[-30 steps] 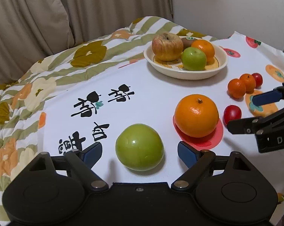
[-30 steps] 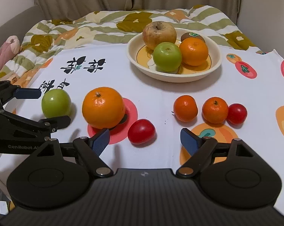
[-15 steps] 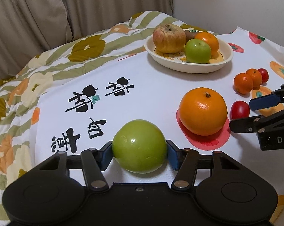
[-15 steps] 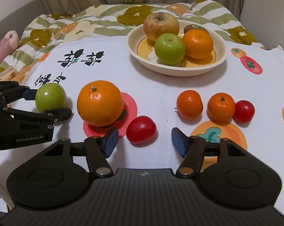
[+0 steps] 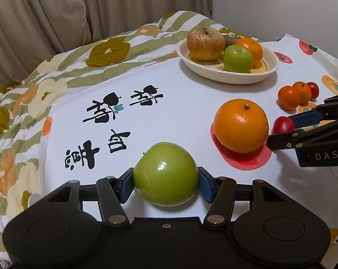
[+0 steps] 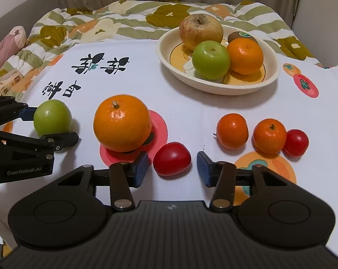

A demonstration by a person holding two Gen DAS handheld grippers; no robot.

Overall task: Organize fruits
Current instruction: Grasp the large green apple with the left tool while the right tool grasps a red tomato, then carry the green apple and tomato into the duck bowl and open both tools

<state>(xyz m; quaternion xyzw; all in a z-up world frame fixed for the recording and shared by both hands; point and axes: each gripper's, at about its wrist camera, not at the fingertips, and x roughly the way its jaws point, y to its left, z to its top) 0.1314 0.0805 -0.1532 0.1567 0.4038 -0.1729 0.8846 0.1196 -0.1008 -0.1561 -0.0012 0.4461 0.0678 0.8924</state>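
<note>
My left gripper [image 5: 165, 185] is shut on a green apple [image 5: 165, 177], its blue pads pressed to both sides while the apple rests on the white cloth. In the right wrist view that apple [image 6: 52, 117] sits at the far left, inside the left gripper [image 6: 46, 125]. My right gripper [image 6: 173, 165] is closing around a red tomato [image 6: 172, 158]; a thin gap shows on each side of it. A large orange [image 6: 121, 123] lies between the two fruits. The cream bowl [image 6: 216, 87] at the back holds a wrinkled apple, a green apple, an orange and a kiwi.
Two small mandarins [image 6: 231, 131] [image 6: 269, 135] and a second small tomato [image 6: 296, 142] lie in a row to the right. The printed white cloth [image 6: 146, 71] covers a floral quilt [image 6: 115, 22]. Curtains hang behind.
The left jaws closed from wide apart onto the green apple. The right jaws narrowed around the red tomato. Neither hand has shifted much.
</note>
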